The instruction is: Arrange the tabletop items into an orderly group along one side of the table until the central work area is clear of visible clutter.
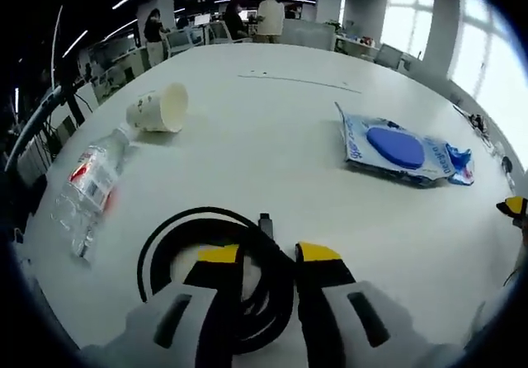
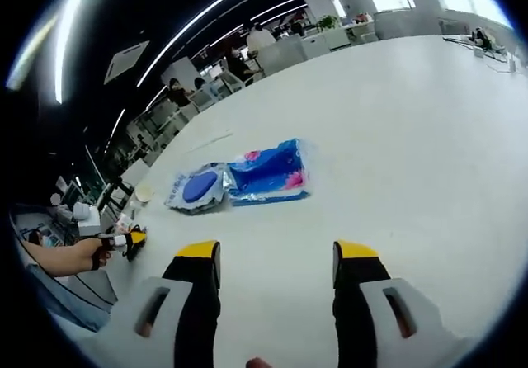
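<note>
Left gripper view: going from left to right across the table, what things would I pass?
Clear plastic water bottle lying flat → tipped-over white paper cup → coiled black cable → blue-and-white plastic packet.

The blue packet bears print, seemingly too blurred to read.

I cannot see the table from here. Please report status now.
Left gripper closed on black cable. Right gripper open, empty, over bare table. Bottle, cup, blue packets not yet grouped.
</note>
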